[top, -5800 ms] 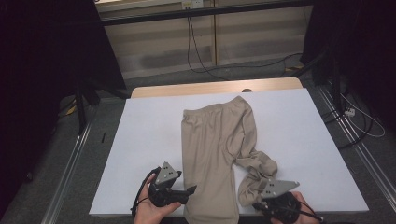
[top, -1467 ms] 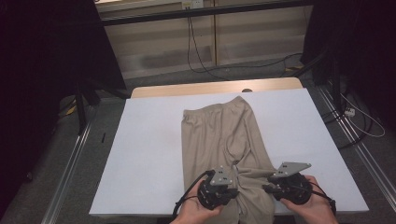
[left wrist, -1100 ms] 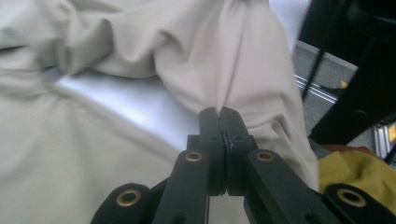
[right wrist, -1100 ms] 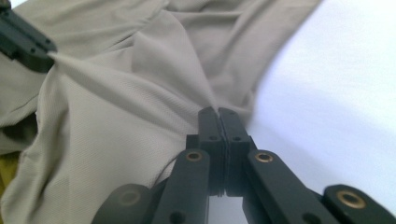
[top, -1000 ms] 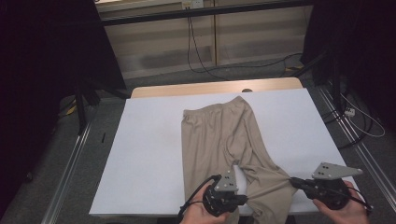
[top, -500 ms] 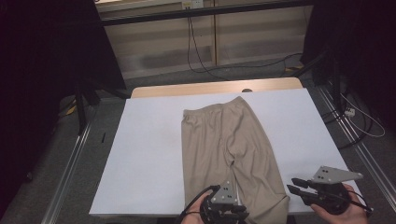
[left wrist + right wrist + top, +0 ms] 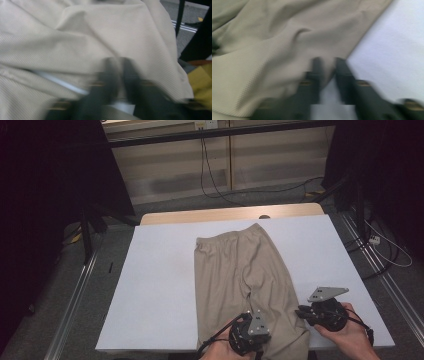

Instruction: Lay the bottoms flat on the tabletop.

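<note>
Looking down from the high view, the big white rectangular table (image 7: 160,285) took up most of the scene, and the beige knit-fabric trousers (image 7: 240,270) lay flat on it, waistband at the far end and both legs running straight back toward the person, so the long axis went far-to-near, pretty much down the middle. The leg hems were at the near edge, right where both hands were. The left gripper (image 7: 248,330) sat on top of the cloth near the hem, between the two legs, so it was clearly the nearer one to the fabric. In the left gripper view its jaws looked narrow, almost together, with the trousers (image 7: 105,37) bunched right in front of them, but it was too blurry to say if any cloth was pinched, so I couldn't tell. The right gripper (image 7: 303,312) was just off the right leg's outer edge, over bare table, with the trousers lying to its left. In the right gripper view (image 7: 327,66) the jaws stood a little apart with white table showing between them and the cloth edge (image 7: 274,45) touching the tips, so nothing held there as far as I could see. My guess is the next grab would be a short reach left onto that right hem.
</note>
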The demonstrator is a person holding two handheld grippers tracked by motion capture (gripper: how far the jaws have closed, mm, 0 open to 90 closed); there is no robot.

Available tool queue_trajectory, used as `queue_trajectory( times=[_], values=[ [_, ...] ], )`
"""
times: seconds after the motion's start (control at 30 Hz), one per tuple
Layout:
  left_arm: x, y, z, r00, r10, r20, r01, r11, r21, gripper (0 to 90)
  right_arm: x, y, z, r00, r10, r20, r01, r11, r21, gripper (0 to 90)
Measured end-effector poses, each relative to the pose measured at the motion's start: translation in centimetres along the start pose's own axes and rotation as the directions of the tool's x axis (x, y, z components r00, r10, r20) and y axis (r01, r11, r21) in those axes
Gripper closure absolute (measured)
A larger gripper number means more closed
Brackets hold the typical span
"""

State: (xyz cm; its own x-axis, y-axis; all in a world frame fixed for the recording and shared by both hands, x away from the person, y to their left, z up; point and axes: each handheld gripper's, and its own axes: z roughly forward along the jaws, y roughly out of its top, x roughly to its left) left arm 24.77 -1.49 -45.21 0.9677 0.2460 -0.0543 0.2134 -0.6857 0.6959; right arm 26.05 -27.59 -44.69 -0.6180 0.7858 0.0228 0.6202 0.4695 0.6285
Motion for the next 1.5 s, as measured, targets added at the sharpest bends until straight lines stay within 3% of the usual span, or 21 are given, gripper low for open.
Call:
queue_trajectory(
  times=[0.07, 0.13, 0.3, 0.43, 0.63, 0.67, 0.83, 0.9, 0.97, 1.03, 1.1, 1.13, 1.2, 1.23, 1.27, 1.33, 1.4, 1.5],
  values=[
    [-0.1, -0.1, -0.2, 1.0000, 0.004, 0.002, -0.004, 1.0000, 0.005, 90.0, -0.1, -0.2, -0.2, 0.9999, 0.003, -0.015, -0.003, 1.000, 0.004, 90.0],
    [-0.1, -0.2, -0.5, 1.0000, 0.004, 0.007, -0.004, 0.9999, 0.014, 90.0, -0.2, -0.5, -0.7, 1.0000, -0.009, 0.001, 0.009, 1.000, 0.012, 90.0],
    [-0.3, -0.7, -1.0, 0.9998, 0.000, 0.019, -0.001, 0.9998, 0.020, 90.0, -0.7, -1.9, -2.3, 0.9999, 0.013, 0.006, -0.013, 1.000, -0.011, 90.0],
    [-0.4, -0.9, -1.6, 0.9994, -0.008, 0.032, 0.008, 0.9999, 0.010, 90.0, -0.4, -2.4, -3.2, 0.9999, -0.002, -0.011, 0.001, 1.000, -0.023, 90.0],
    [-0.5, -1.1, -1.9, 0.9983, -0.026, 0.052, 0.026, 0.9996, 0.012, 90.0, -0.4, -2.5, -3.4, 0.9999, -0.004, -0.013, 0.004, 1.000, -0.025, 89.5],
    [-0.5, -1.1, -1.9, 0.9982, -0.027, 0.054, 0.027, 0.9996, 0.008, 90.0, -0.3, -2.5, -3.2, 0.9999, -0.008, 0.008, 0.008, 1.000, -0.019, 87.9],
    [-0.3, -1.1, -2.0, 0.9937, -0.066, 0.091, 0.067, 0.9978, -0.003, 89.6, -0.2, -1.7, -3.1, 0.9995, 0.000, 0.031, 0.002, 0.999, -0.044, 74.4],
    [0.0, -1.1, -2.5, 0.9931, -0.078, 0.088, 0.079, 0.9969, -0.007, 82.1, 0.0, -0.9, -2.8, 0.9997, 0.001, 0.023, 0.000, 0.998, -0.058, 67.3],
    [0.4, -1.2, -3.3, 0.9914, -0.104, 0.080, 0.106, 0.9940, -0.025, 73.1, 0.2, -0.2, -2.3, 0.9995, 0.006, 0.033, -0.004, 0.998, -0.056, 63.3],
    [0.7, -1.6, -4.3, 0.9933, -0.111, 0.033, 0.112, 0.9932, -0.032, 68.9, 0.0, 0.6, -1.4, 0.9992, 0.011, 0.038, -0.009, 0.999, -0.047, 60.2],
    [1.4, -2.3, -4.8, 0.9936, -0.112, 0.013, 0.112, 0.9932, -0.030, 64.8, -0.4, 1.1, -0.4, 0.9992, 0.017, 0.037, -0.016, 0.999, -0.028, 59.6],
    [1.6, -2.8, -4.9, 0.9944, -0.105, -0.007, 0.105, 0.9942, -0.023, 64.4, -0.7, 1.1, 0.0, 0.9988, 0.021, 0.044, -0.020, 1.000, -0.015, 61.0],
    [2.0, -3.6, -4.8, 0.9930, -0.113, -0.035, 0.113, 0.9936, 0.005, 63.2, -0.9, 1.0, 0.7, 0.9989, 0.026, 0.040, -0.026, 1.000, 0.004, 74.5],
    [2.1, -3.8, -4.9, 0.9923, -0.118, -0.038, 0.118, 0.9929, 0.012, 63.2, -1.0, 0.9, 0.6, 0.9992, 0.027, 0.028, -0.027, 1.000, 0.002, 88.5],
    [2.3, -4.0, -5.1, 0.9905, -0.133, -0.034, 0.133, 0.9911, 0.001, 62.6, -1.0, 0.9, 0.5, 0.9987, 0.029, 0.042, -0.029, 1.000, 0.002, 90.0],
    [2.6, -4.1, -5.8, 0.9905, -0.126, -0.055, 0.126, 0.9920, -0.004, 60.2, -1.2, 0.8, 0.4, 0.9965, 0.032, 0.077, -0.033, 0.999, 0.002, 90.0],
    [2.8, -4.3, -6.5, 0.9855, -0.155, -0.068, 0.154, 0.9876, -0.033, 59.2, -1.8, 0.5, 0.1, 0.9953, 0.042, 0.088, -0.042, 0.999, -0.002, 90.0],
    [3.5, -5.1, -7.7, 0.9807, -0.166, -0.103, 0.164, 0.9860, -0.031, 57.0, -2.2, -0.1, -0.8, 0.9907, 0.062, 0.121, -0.060, 0.998, -0.019, 90.0]
  ],
)
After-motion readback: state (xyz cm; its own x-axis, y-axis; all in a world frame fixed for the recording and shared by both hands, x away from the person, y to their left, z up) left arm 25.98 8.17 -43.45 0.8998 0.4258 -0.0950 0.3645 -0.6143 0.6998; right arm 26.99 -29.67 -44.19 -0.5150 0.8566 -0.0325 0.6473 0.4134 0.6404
